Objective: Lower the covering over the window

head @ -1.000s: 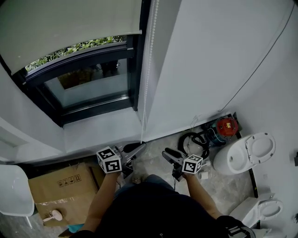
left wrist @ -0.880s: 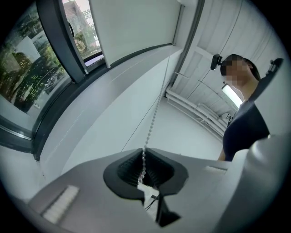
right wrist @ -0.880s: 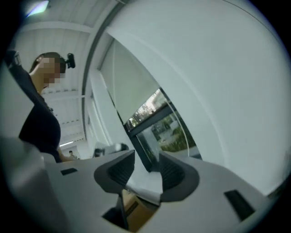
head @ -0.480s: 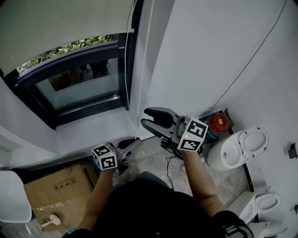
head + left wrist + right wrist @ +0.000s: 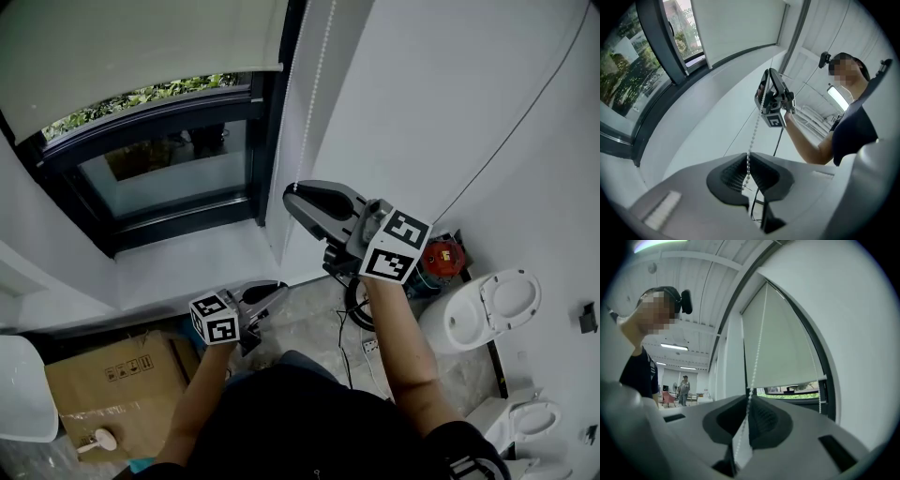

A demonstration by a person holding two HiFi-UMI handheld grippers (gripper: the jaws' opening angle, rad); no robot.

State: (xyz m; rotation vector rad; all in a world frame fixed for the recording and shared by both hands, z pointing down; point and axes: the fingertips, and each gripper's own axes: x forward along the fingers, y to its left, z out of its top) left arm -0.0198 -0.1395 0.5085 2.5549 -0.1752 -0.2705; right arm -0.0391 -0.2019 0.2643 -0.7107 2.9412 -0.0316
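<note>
The roller blind (image 5: 141,47) fills the upper left of the head view. Its bottom bar hangs partway down the window (image 5: 159,173), leaving a band of green leaves and the dark-framed glass uncovered below it. Just right of the window frame, the white bead chain (image 5: 316,80) drops from the top edge of the frame towards the centre.

The right claw (image 5: 291,199) is raised at mid-frame, level with the lower part of the window and reaching left to the chain. In the right gripper view its jaws are closing with the chain running up between them, and the ribbed pads look to be meeting on the beads. The blind and its second strand of chain show beyond, in the right half of that view.

The left claw (image 5: 277,289) sits lower, below and slightly left of centre, near the foot of the wall under the sill. In the left gripper view its jaws are pinched together on the same chain, which runs straight up from the pads to the right claw above.

On the floor, a cardboard box (image 5: 108,384) lies at lower left and a white toilet (image 5: 478,309) at lower right. A red object (image 5: 441,258) and some dark cables lie just beside the toilet. A thin wire runs slantwise across the white wall at upper right.
</note>
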